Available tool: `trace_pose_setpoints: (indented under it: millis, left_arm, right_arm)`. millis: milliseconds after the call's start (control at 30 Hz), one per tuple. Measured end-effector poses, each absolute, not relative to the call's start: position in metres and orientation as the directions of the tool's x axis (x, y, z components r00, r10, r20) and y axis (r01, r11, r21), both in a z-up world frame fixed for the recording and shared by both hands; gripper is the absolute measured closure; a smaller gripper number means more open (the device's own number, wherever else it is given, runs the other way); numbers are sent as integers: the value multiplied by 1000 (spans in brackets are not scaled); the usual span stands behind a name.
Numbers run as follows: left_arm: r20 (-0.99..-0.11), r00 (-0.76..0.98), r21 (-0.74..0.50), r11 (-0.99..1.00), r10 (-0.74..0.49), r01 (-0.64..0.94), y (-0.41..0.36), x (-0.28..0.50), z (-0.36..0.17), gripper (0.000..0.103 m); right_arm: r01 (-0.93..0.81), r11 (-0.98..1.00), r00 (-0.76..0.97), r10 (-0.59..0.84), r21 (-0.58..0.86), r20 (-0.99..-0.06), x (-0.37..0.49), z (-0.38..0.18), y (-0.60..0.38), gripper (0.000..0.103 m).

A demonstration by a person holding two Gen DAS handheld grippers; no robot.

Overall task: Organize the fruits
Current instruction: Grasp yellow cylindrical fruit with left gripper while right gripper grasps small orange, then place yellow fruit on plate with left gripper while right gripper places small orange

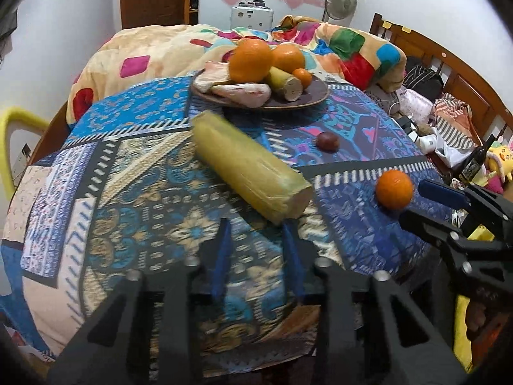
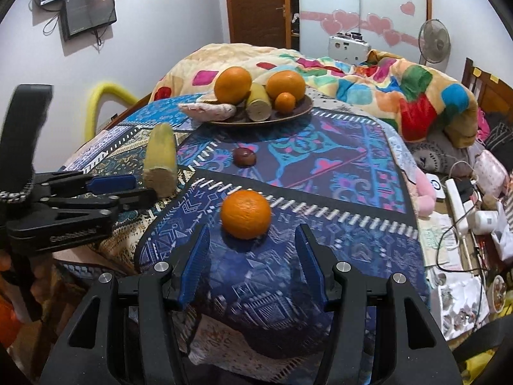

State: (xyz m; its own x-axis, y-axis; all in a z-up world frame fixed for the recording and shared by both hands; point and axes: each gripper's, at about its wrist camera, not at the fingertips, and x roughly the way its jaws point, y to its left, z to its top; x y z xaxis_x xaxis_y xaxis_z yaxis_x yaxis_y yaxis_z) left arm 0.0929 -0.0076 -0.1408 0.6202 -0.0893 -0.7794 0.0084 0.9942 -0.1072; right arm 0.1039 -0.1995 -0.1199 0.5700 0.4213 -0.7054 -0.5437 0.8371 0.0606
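Note:
A long yellow-green cane piece lies on the patterned cloth, its cut end toward me. My left gripper is shut just short of that end, with only cloth showing between its narrow-set blue pads; the right wrist view shows the left gripper at the cane piece. A loose orange sits just ahead of my right gripper, which is open, its pads apart from the fruit. The left wrist view shows the same orange by the right gripper. A small dark fruit lies farther back.
A brown plate at the table's far side holds two big oranges, a small one, a short cane piece and pinkish tubers. A colourful quilt is heaped behind it. Boxes, cables and a bottle crowd the right side. A yellow chair back stands left.

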Motion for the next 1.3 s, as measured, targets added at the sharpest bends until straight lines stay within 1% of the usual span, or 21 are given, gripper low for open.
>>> trace_pose_setpoints:
  millis: [33,100,200,267,333,367,400,500,533,633,767,833,867,967,1067,1200,1300]
  left_arm:
    - [-783,616,-104,995,-82,0,-1,91,-141,83]
    - [-787,614,-90,996,-67,-7,7,89,-141,87]
    - [-793,608,-69,997,-45,-16,18,85,-140,87]
    - [-797,600,-101,995,-67,-22,25,82,-138,87]
    - [-795,599,-137,990,-92,-29,30,79,-134,87]
    - [-794,600,-145,989,-99,-29,30,79,-132,87]
    - [-793,601,-147,989,-100,-30,31,79,-130,85]
    - [-794,596,-166,986,-119,-24,31,83,-126,79]
    - [-794,594,-177,984,-129,-23,32,85,-124,75]
    - [-789,594,-210,978,-159,-17,34,89,-119,68]
    - [-784,605,-197,980,-138,-32,33,93,-111,66]
    - [-781,610,-193,981,-133,-34,32,98,-109,57]
    - [-781,613,-176,984,-117,-35,31,101,-108,55]
    - [-790,610,-106,994,-59,-40,27,116,-112,54]
    - [-805,593,-69,997,-32,-40,27,133,-120,54]
    - [-814,580,-60,997,-22,-47,30,152,-130,54]
    - [-822,569,-43,999,-17,-32,27,161,-138,60]
  right_arm:
    - [-544,837,569,422,62,-706,105,-121,-198,51]
    - [-543,837,567,425,67,-706,107,-123,-194,51]
    - [-544,836,561,428,74,-709,111,-125,-190,51]
    - [-541,838,564,424,71,-708,112,-126,-188,54]
    - [-537,842,576,414,54,-705,112,-126,-187,63]
    - [-538,841,578,412,51,-705,113,-126,-188,66]
    - [-542,839,574,417,54,-705,114,-125,-188,68]
    - [-551,831,557,440,83,-705,117,-125,-193,68]
    - [-548,832,558,439,84,-704,118,-126,-195,68]
    - [-542,834,556,445,99,-702,119,-126,-199,68]
    - [-549,831,556,445,92,-702,118,-125,-201,68]
    - [-553,829,556,445,87,-702,120,-125,-201,69]
    - [-553,828,558,447,88,-700,120,-124,-201,69]
    - [-557,824,559,461,99,-689,122,-119,-203,69]
    - [-561,821,565,473,106,-676,124,-114,-205,69]
    - [-560,822,570,475,106,-671,131,-111,-207,69]
    - [-557,823,569,472,106,-674,139,-111,-209,69]
